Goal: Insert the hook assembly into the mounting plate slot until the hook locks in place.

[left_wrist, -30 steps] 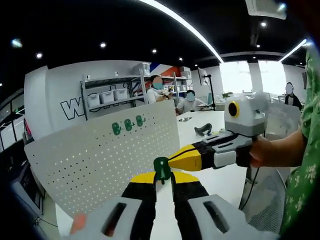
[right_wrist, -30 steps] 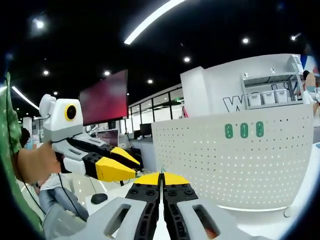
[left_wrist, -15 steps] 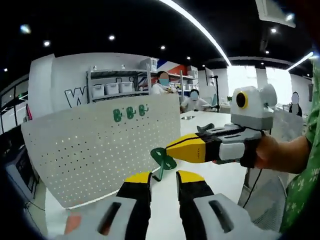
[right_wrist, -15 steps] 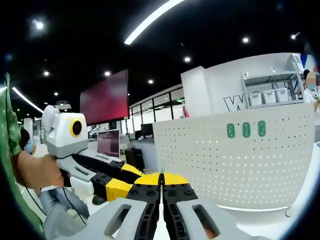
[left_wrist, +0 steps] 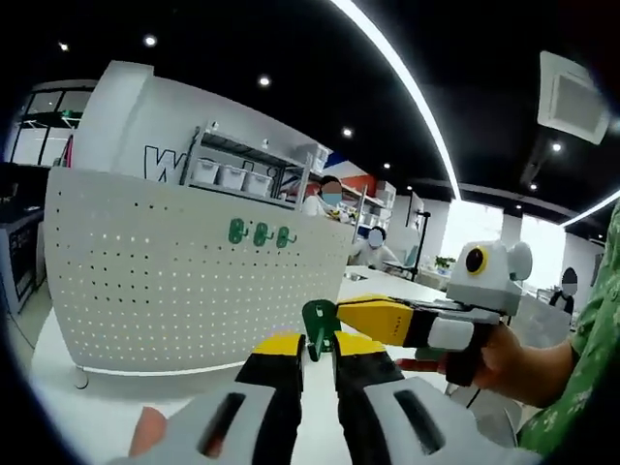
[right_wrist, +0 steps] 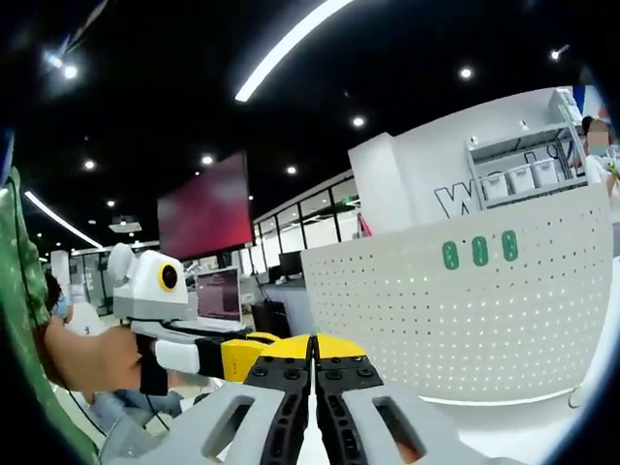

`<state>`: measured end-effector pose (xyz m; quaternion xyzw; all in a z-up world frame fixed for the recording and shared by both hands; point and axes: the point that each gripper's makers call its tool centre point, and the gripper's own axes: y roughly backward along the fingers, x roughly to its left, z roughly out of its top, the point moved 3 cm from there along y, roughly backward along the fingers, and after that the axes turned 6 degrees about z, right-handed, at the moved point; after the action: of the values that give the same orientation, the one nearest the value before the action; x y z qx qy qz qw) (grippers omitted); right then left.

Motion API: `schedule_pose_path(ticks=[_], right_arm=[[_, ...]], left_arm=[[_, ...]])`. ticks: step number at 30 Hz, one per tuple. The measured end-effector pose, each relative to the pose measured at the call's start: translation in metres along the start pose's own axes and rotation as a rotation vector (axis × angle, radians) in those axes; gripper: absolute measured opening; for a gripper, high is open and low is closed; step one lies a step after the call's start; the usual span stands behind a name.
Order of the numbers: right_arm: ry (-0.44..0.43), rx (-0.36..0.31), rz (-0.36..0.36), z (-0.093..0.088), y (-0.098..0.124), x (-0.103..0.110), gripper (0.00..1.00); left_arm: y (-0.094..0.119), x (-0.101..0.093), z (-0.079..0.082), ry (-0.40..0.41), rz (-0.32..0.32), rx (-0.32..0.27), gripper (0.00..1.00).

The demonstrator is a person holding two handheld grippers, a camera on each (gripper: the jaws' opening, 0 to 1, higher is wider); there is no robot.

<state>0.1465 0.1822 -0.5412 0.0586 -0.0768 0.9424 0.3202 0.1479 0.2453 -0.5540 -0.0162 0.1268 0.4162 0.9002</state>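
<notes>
A small green hook (left_wrist: pixel 316 324) stands upright between the yellow tips of my left gripper (left_wrist: pixel 318 345), whose jaws sit close against its stem. My right gripper (left_wrist: pixel 341 312) comes in from the right, its shut yellow tips pinching the hook's upper part. In the right gripper view my right gripper (right_wrist: pixel 312 347) is shut and the hook is hidden by its jaws; the left gripper (right_wrist: pixel 232 355) lies just left of it. The white perforated mounting plate (left_wrist: pixel 194 281) stands upright behind, carrying three green hooks (left_wrist: pixel 260 233) near its top edge. In the right gripper view the plate (right_wrist: pixel 465 329) and its hooks (right_wrist: pixel 479 253) are on the right.
The plate stands on a white table (left_wrist: pixel 387 287). A person's hand (left_wrist: pixel 504 355) holds the right gripper. Behind the plate are a shelf with bins (left_wrist: pixel 242 180) and seated people (left_wrist: pixel 331 200). A dark screen (right_wrist: pixel 203 208) hangs at the far left.
The left gripper's jaws have narrowed and moved up around the hook, which half a second ago hung in the right gripper alone. Both views have shifted with the hands.
</notes>
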Motion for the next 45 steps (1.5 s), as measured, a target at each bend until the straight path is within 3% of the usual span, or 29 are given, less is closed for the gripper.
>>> schedule_pose_path(ticks=[9,24,35,40,45], right_arm=[[-0.046,-0.034,0.018,0.005,0.002,0.003,0.00],[-0.060,-0.048,0.020,0.007,0.004,0.004,0.00],[0.067,0.028,-0.028,0.003,-0.004,0.005,0.00],[0.188,0.105,-0.083,0.000,-0.008,0.003,0.00],[0.223,0.116,-0.071,0.000,-0.009,0.004,0.00]], left_arm=[[-0.002,-0.005,0.006,0.034,-0.019,-0.035,0.06],[-0.004,-0.008,0.006,0.053,-0.023,-0.023,0.04],[-0.005,-0.003,0.004,-0.029,0.055,0.002,0.03],[-0.006,0.001,0.002,-0.052,0.095,0.011,0.03],[-0.005,0.002,0.002,-0.061,0.106,0.007,0.03]])
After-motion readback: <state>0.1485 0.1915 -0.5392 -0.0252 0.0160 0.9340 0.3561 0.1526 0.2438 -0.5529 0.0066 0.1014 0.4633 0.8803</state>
